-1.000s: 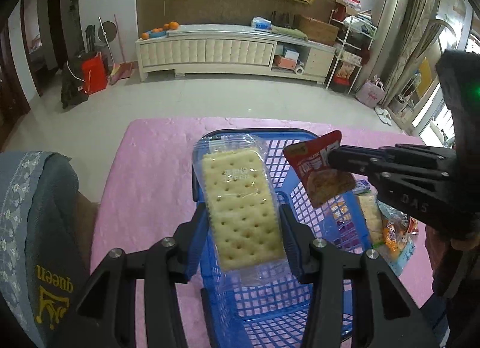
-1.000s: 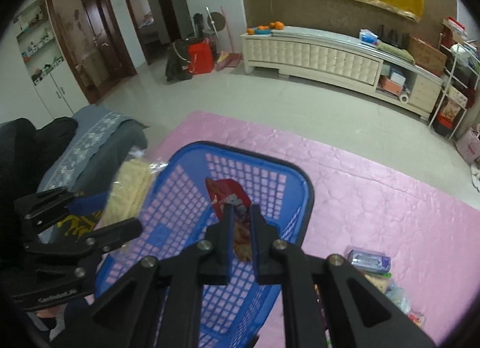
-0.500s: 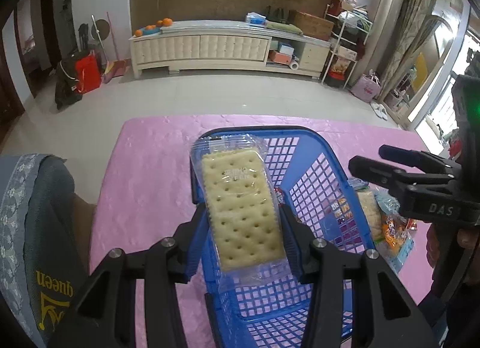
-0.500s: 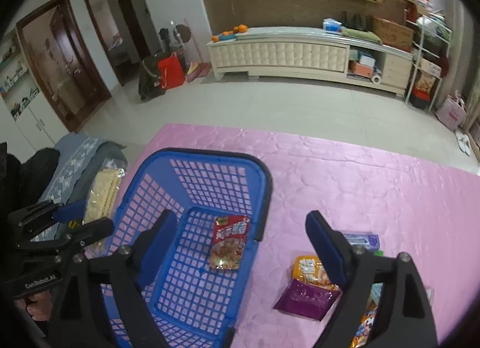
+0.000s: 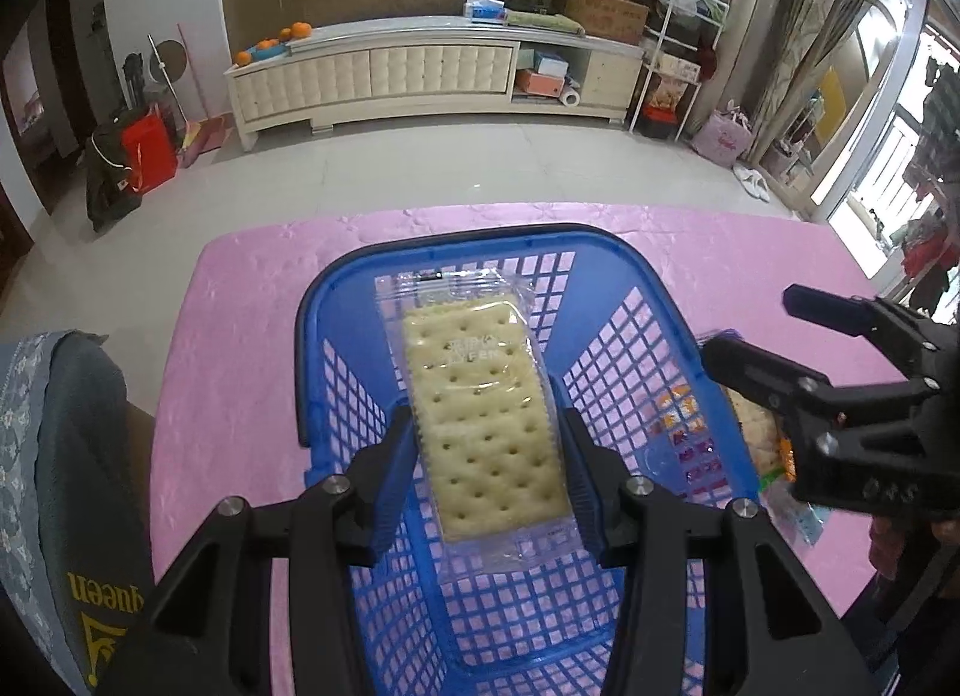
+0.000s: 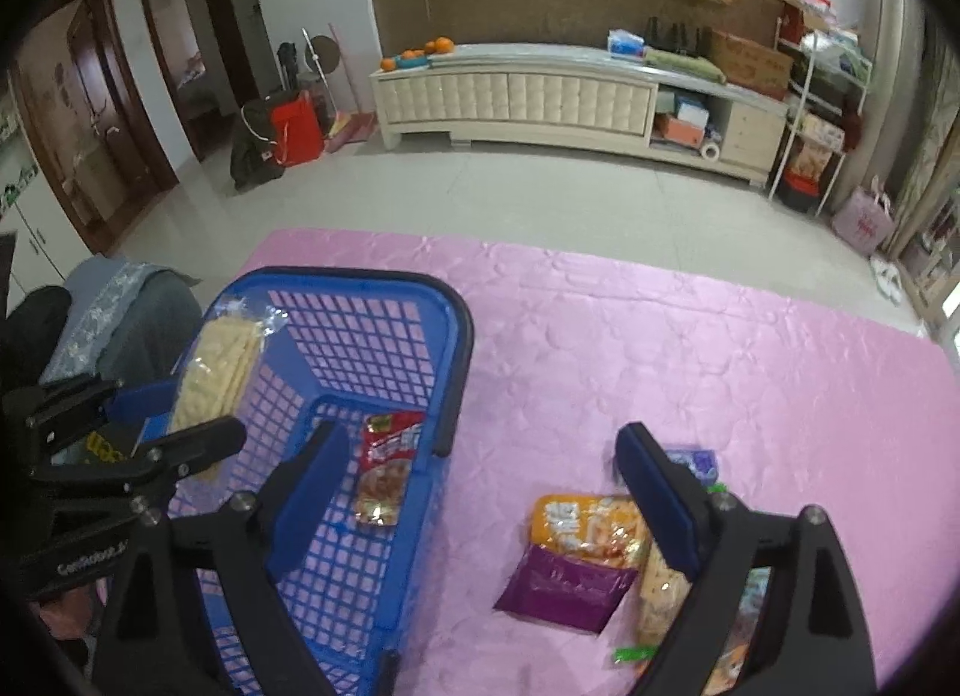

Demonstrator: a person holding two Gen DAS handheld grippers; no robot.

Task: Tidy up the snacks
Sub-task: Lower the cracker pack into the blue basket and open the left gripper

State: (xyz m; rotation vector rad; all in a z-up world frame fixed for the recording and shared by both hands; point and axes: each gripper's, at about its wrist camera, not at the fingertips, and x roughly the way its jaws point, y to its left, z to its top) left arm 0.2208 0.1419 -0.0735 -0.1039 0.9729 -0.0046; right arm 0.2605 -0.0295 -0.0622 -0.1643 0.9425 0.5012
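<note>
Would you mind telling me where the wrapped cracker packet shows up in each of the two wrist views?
Left wrist view: the cracker packet fills the centre, clamped between the left gripper fingers, over the blue basket.
Right wrist view: it appears at the left edge, held edge-on above the basket's left rim.
Shared landmark: the blue basket on the pink tablecloth.

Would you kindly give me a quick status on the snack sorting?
Left gripper shut on cracker pack above blue basket. Right gripper open, empty. Red packet in basket. Nothing blocking.
</note>
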